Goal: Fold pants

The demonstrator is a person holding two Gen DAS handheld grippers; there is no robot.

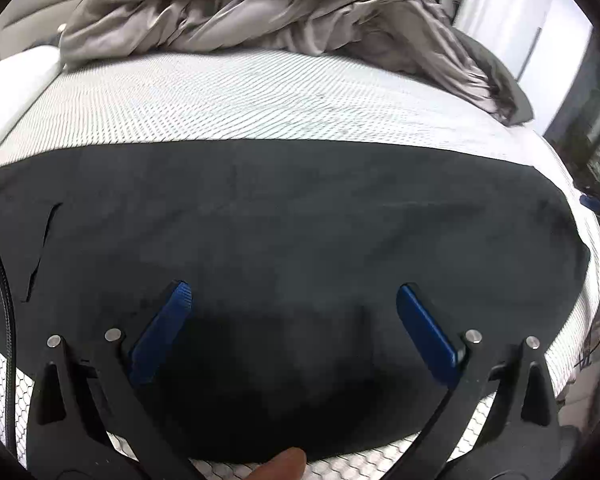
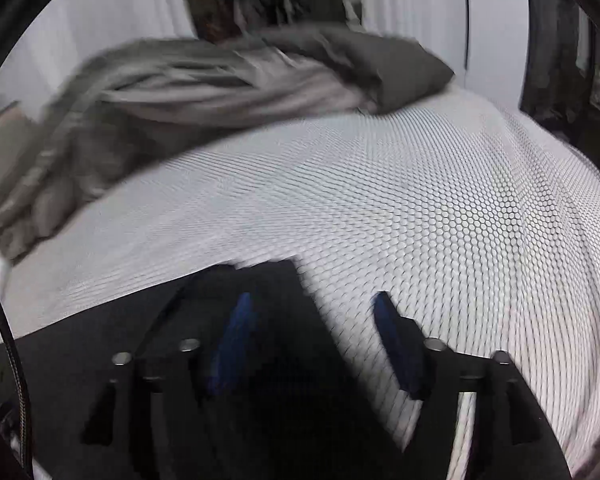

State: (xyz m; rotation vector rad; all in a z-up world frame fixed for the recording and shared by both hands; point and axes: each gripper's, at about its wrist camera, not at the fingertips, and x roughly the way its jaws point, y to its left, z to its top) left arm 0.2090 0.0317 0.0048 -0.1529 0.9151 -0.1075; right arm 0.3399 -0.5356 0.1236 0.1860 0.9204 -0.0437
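a honeycomb-patterned mattress [image 1: 260,96] carries a crumpled grey duvet [image 1: 260,12] beside white curtains [image 2: 416,12].

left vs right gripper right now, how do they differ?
Left gripper hovers wholly over the dark pants; right gripper straddles the pants' edge, one finger over the honeycomb mattress. Left view is sharp, right view is motion-blurred. Both have blue-padded jaws open, gripping nothing.

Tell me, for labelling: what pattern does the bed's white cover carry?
A fine dark honeycomb mesh on the white bed cover, sharpest in the right wrist view.
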